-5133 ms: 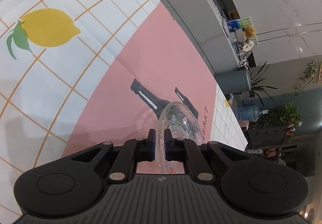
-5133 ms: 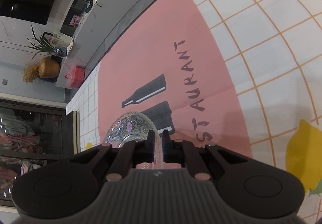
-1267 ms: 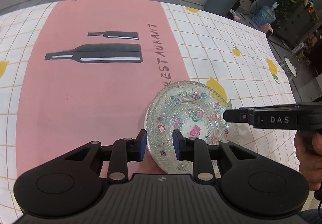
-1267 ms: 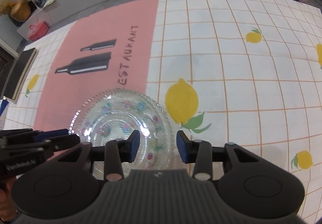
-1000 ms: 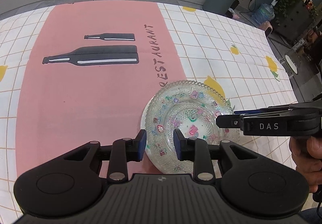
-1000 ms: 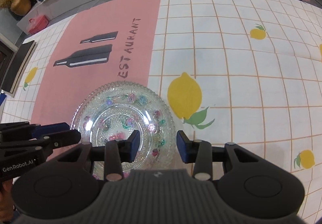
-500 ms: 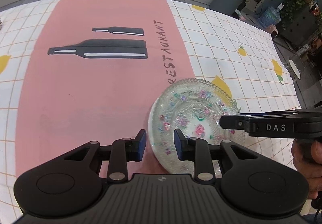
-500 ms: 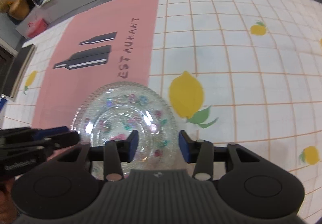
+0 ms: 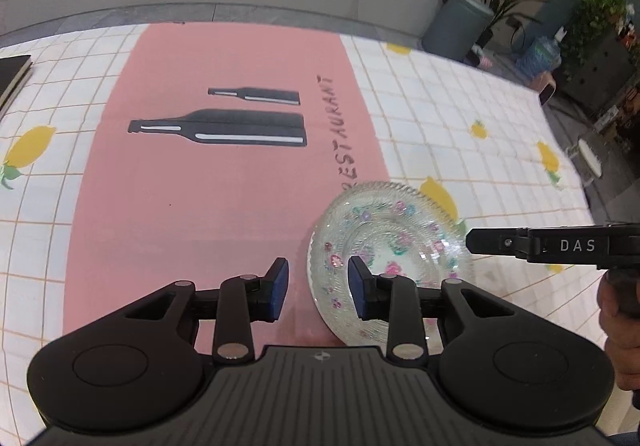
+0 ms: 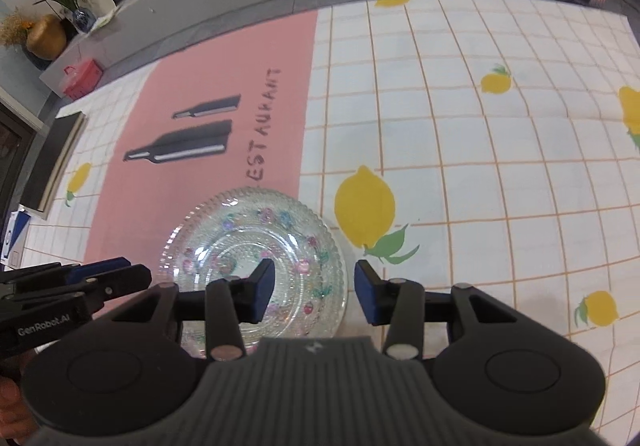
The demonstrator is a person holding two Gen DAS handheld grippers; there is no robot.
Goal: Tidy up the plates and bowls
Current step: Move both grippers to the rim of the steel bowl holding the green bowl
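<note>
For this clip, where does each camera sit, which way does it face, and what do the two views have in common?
Left wrist: sits on the left gripper, looking forward and down along its open fingers at the glass plate on the tablecloth; the right gripper and the hand holding it show at the right edge.
Right wrist: sits on the right gripper, fingers open, looking at the same plate; the left gripper enters at the left edge.
Shared: the plate, the pink band with bottle prints, the large lemon print.
</note>
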